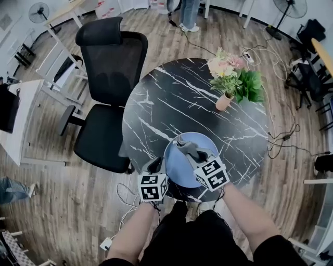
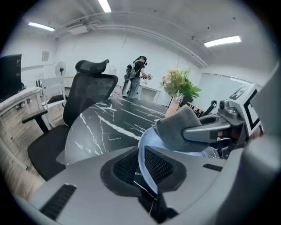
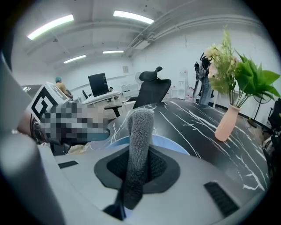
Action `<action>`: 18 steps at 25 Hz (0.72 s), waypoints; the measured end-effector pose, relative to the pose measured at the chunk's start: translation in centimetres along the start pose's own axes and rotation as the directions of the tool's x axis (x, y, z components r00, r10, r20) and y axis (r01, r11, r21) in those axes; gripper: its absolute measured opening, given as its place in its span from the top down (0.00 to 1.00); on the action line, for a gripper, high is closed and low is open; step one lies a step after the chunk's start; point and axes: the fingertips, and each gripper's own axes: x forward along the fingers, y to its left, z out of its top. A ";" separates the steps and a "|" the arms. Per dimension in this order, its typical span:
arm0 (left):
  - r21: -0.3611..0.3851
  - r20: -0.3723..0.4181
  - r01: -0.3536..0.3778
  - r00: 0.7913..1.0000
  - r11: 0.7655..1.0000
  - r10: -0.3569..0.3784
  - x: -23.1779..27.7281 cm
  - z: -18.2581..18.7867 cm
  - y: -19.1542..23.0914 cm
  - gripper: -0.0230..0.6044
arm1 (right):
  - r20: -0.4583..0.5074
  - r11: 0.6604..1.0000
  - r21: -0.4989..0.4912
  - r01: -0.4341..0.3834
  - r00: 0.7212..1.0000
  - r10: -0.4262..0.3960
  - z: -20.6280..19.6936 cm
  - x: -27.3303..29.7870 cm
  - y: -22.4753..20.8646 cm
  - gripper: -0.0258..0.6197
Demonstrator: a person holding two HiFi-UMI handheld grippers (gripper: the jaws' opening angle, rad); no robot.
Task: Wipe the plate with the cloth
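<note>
Black round table (image 1: 171, 98) veined with white, on a wood-plank floor. A black mesh office chair (image 1: 112, 67) stood against the table's left edge. On the far right of the tabletop was a pink vase (image 1: 223, 102) with pale flowers (image 1: 225, 66), and a green leafy plant (image 1: 251, 85) just beside it. Both were well apart from the plate. Cables (image 1: 283, 137) trailed over the floor to the right. A standing fan (image 1: 39, 11) was at the far left, and a person's legs (image 1: 188, 13) showed at the far end of the room.

Plate (image 1: 176, 163): light blue, round, at the table's near edge, right in front of the person. The cloth and the right gripper covered its middle and right side. Only the left and near parts showed bare.

Cloth (image 1: 190, 147): grey, fuzzy, bunched into a thick fold over the plate's middle. Whether it touched the plate could not be told.

Right gripper (image 1: 196, 155): clamped on the cloth, which stood up as a roll between its pads in the right gripper view.

Left gripper (image 1: 155, 167): at the plate's left rim, jaws a little apart. The thin rim ran between the mesh pads, which did not appear to press it
</note>
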 end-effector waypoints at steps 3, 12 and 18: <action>0.035 0.069 -0.011 0.998 0.999 0.009 -2.2 1.8 -1.3 0.89 | 0.059 1.000 -0.010 -0.013 0.998 0.014 1.3 -2.6 0.9 0.87; 0.088 0.221 0.002 0.975 0.996 -0.021 -9.7 4.1 -8.9 0.93 | 0.189 0.996 -0.084 -0.025 0.981 0.041 3.1 -12.5 2.9 0.87; 0.101 0.267 -0.016 0.964 0.995 -0.011 -14.2 2.7 -13.4 0.93 | 0.237 0.995 -0.099 -0.014 0.971 0.037 1.3 -19.3 3.2 0.87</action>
